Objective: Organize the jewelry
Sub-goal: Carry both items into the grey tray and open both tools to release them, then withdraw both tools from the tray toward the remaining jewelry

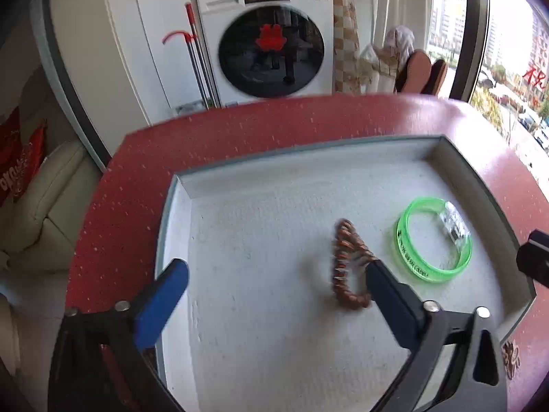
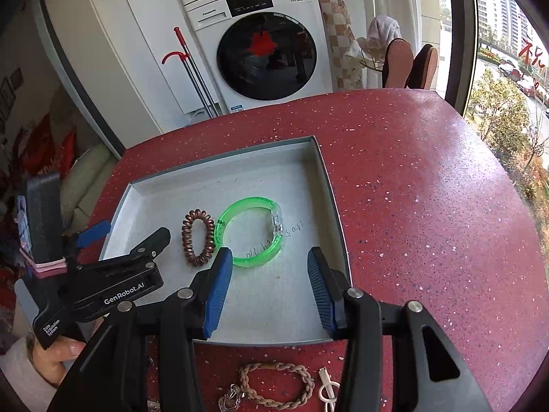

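Note:
A grey tray [image 1: 185,185] [image 2: 329,185] lies on the red speckled table. Inside it are a brown spiral hair tie [image 1: 346,264] [image 2: 198,237] and a green translucent bangle [image 1: 434,238] [image 2: 252,230] with a clear clasp. My left gripper [image 1: 276,276] is open above the tray; its right finger [image 1: 387,292] is beside the hair tie, whether touching I cannot tell. It also shows in the right wrist view [image 2: 130,237]. My right gripper [image 2: 269,261] is open and empty over the tray's near part, just short of the bangle. A braided beige bracelet [image 2: 278,388], a white clip [image 2: 327,389] and a clear trinket [image 2: 231,400] lie on the table in front of the tray.
The red table [image 2: 429,206] ends at a rounded far edge. Beyond it stand a washing machine [image 2: 260,44], a red-handled mop [image 2: 192,72] and chairs [image 2: 408,65]. A window [image 2: 507,68] is on the right. A cream sofa [image 1: 44,213] is at the left.

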